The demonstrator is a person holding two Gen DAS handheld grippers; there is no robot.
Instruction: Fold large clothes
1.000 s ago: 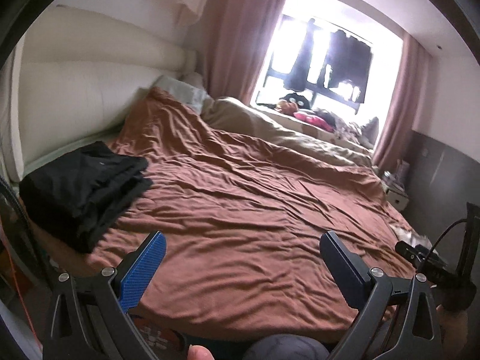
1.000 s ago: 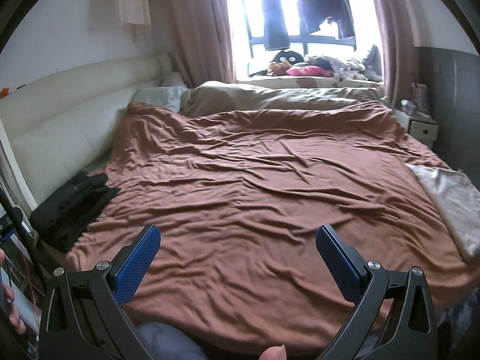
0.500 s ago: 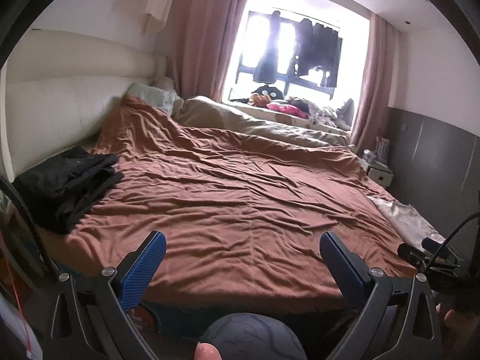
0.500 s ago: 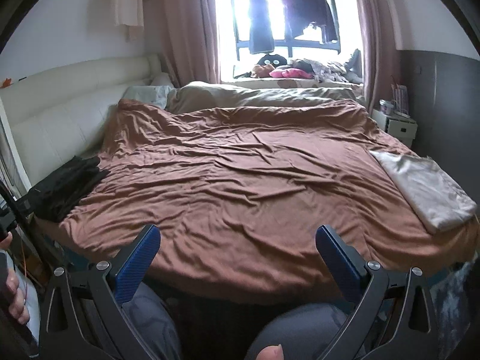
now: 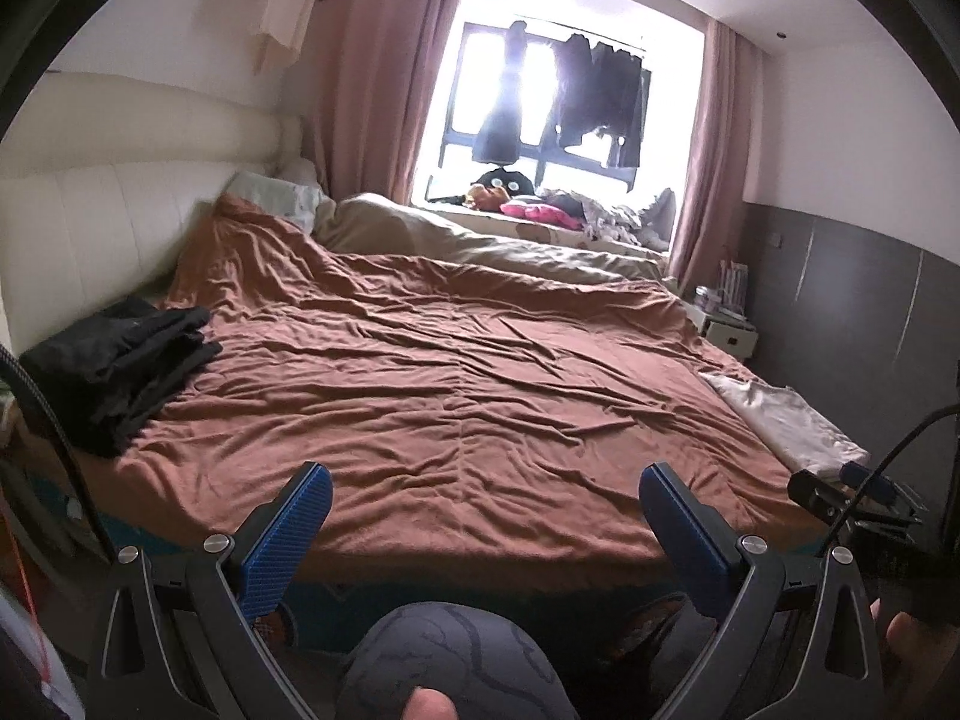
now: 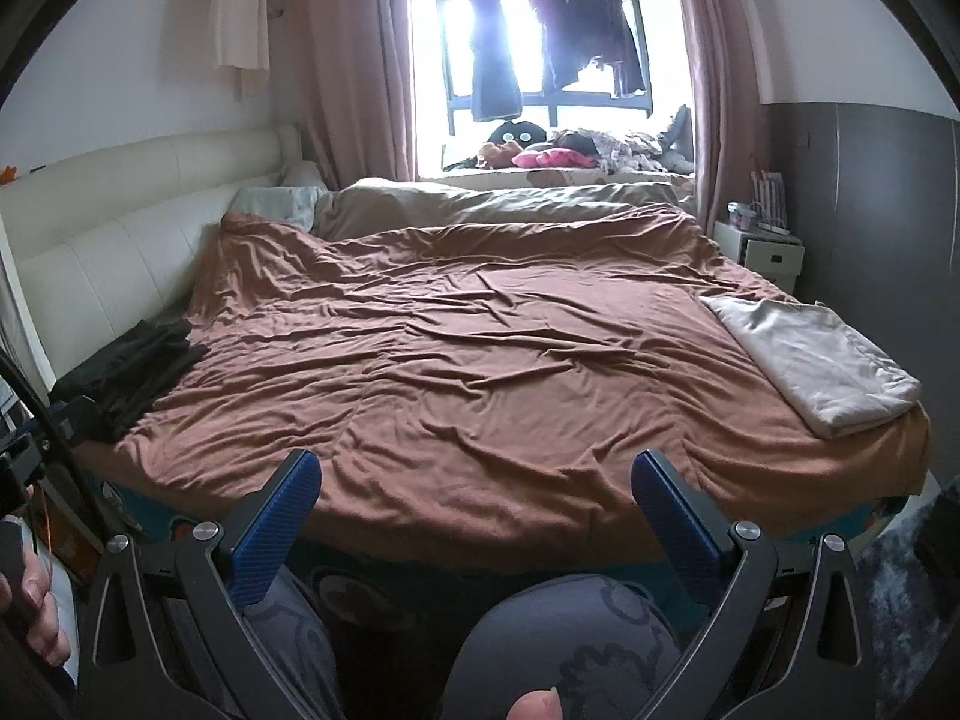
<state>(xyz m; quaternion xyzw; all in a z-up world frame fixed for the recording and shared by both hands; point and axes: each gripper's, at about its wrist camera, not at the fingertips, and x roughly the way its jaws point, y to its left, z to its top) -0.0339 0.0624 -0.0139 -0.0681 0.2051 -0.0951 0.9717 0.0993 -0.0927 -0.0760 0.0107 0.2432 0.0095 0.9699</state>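
A folded black garment (image 5: 117,363) (image 6: 129,369) lies at the bed's left edge by the headboard. A folded pale grey cloth (image 5: 786,420) (image 6: 813,354) rests on the right edge. A wrinkled brown sheet (image 5: 450,378) (image 6: 480,348) covers the bed between them. My left gripper (image 5: 485,501) stands open off the foot of the bed, nothing between its blue fingers (image 5: 288,531). My right gripper (image 6: 474,489) is open too and holds nothing, also short of the mattress. A person's knees (image 6: 576,630) show below both grippers.
A white padded headboard (image 6: 114,246) runs along the left. A beige duvet (image 6: 480,204) lies at the far side under a bright window with hanging clothes (image 6: 546,42). A white nightstand (image 6: 768,252) stands far right. The other gripper's body (image 5: 852,498) shows at right.
Both grippers have pulled back and away from the bed; the whole mattress and the pale folded cloth have come into view. Both stay open.
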